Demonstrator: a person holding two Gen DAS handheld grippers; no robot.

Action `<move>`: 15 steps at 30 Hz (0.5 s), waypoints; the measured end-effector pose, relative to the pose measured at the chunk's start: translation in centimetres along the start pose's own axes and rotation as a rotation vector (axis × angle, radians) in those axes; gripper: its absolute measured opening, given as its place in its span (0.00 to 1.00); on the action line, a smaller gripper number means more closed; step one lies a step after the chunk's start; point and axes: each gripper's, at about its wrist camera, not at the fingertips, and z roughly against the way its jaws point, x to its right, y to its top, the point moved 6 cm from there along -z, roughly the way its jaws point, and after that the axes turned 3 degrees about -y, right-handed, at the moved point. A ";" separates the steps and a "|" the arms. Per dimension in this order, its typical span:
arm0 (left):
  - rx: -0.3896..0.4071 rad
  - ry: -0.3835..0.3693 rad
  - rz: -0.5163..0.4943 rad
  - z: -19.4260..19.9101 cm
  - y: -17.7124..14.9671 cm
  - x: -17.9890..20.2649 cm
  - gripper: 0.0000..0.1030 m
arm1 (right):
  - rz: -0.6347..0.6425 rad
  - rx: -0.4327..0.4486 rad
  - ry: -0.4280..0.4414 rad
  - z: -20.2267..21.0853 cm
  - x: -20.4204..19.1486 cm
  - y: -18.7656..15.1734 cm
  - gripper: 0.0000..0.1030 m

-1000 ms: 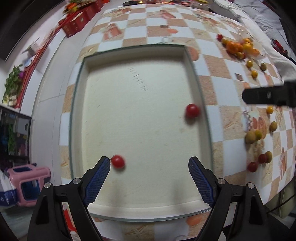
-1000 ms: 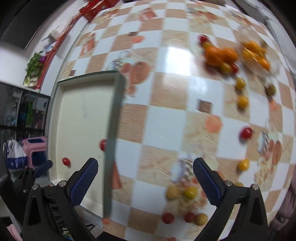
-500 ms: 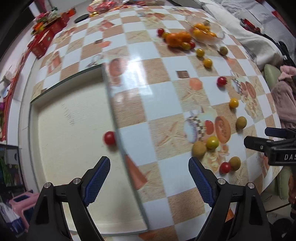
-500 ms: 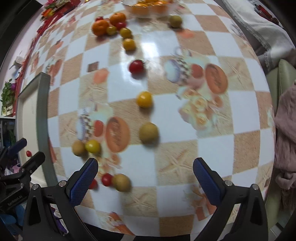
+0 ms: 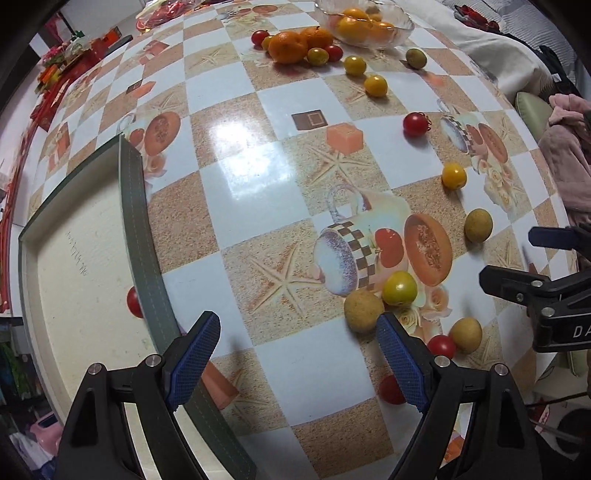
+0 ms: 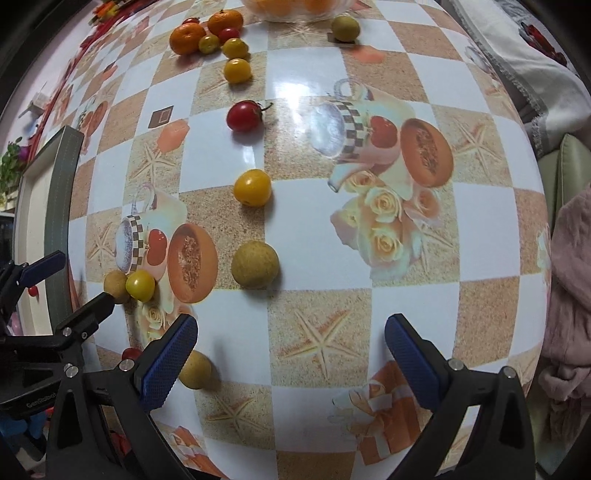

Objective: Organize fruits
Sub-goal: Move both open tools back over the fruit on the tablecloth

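Small fruits lie loose on the checkered tablecloth. My left gripper (image 5: pixel 297 354) is open and empty above the cloth, just right of the green-rimmed tray (image 5: pixel 142 236). A red tomato (image 5: pixel 133 302) lies in the tray against its rim. A brown fruit (image 5: pixel 363 311) and a yellow-green tomato (image 5: pixel 399 288) sit by my left gripper's right finger. My right gripper (image 6: pixel 290 354) is open and empty, with a brown fruit (image 6: pixel 255 264), a yellow tomato (image 6: pixel 252 187) and a red tomato (image 6: pixel 243 116) in front of it.
A glass bowl of oranges (image 5: pixel 365 23) stands at the far side, with tangerines (image 5: pixel 288 46) and small tomatoes beside it. A pink cloth (image 6: pixel 569 295) hangs off the right table edge. Red boxes (image 5: pixel 59 70) lie at the far left.
Both grippers have swung right, away from the tray and over the scattered fruit. Both have stayed open and empty.
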 end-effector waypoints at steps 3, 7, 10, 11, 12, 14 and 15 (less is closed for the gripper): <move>-0.001 0.019 -0.012 0.4 -0.3 0.4 0.85 | 0.024 0.008 -0.007 0.1 -0.5 0.1 0.97; 0.004 0.010 -0.041 1.0 -0.9 1.0 0.85 | 0.013 0.008 0.008 0.2 -0.5 -0.1 0.94; -0.003 0.033 -0.044 0.0 -0.6 1.4 0.85 | 0.020 0.005 0.007 -0.1 -0.3 0.1 0.91; -0.003 0.035 -0.037 -0.2 -0.4 1.4 0.85 | 0.022 0.005 0.008 -0.4 -0.3 0.2 0.88; -0.005 0.037 -0.031 -0.5 -0.3 1.3 0.85 | 0.025 0.008 0.010 -0.7 -0.2 0.4 0.86; -0.008 0.043 -0.024 -0.8 -0.2 1.0 0.85 | 0.032 0.013 0.011 -1.4 0.0 1.0 0.79; -0.011 0.045 -0.022 -1.0 0.1 0.9 0.85 | 0.037 0.016 0.004 -1.5 -0.3 1.2 0.79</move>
